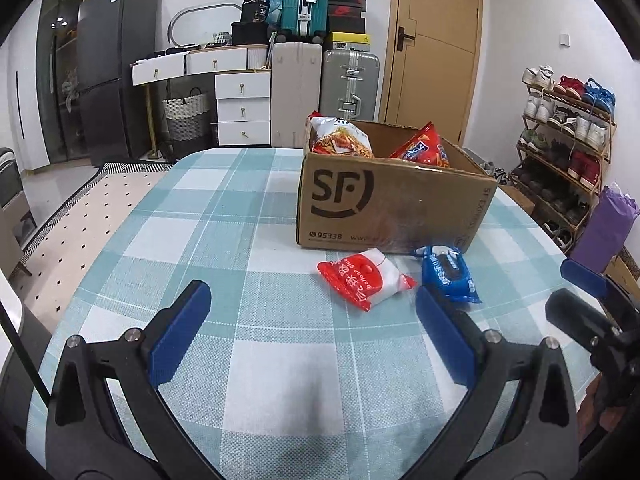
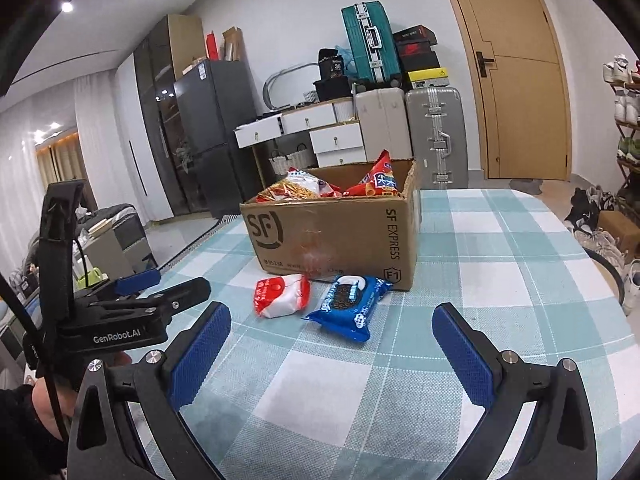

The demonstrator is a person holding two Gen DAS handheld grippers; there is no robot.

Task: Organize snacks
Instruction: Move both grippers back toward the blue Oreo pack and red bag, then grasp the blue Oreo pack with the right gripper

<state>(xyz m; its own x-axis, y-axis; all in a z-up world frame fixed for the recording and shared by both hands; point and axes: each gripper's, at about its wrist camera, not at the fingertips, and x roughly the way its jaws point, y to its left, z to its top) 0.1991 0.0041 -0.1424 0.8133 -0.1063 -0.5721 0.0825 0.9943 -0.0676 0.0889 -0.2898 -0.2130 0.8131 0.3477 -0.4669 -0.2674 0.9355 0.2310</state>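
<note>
A cardboard SF box [image 1: 400, 208] [image 2: 344, 232] stands on the checked tablecloth and holds a noodle bag [image 1: 340, 136] [image 2: 296, 188] and a red snack bag [image 1: 424, 148] [image 2: 378, 180]. In front of it lie a red-and-white packet [image 1: 366, 280] [image 2: 282, 294] and a blue cookie packet [image 1: 448, 274] [image 2: 350, 306]. My left gripper [image 1: 312, 304] is open and empty, short of the packets. My right gripper [image 2: 332, 322] is open and empty, just before the blue packet. The right gripper [image 1: 588, 296] also shows at the left wrist view's right edge, and the left gripper [image 2: 160, 286] at the right wrist view's left.
The table [image 1: 224, 216] has a rounded edge on the left and far side. Beyond it are suitcases [image 1: 348, 80], a white drawer unit [image 1: 242, 108], a dark fridge [image 1: 108, 72], a wooden door [image 1: 432, 44] and a shoe rack [image 1: 568, 136] at right.
</note>
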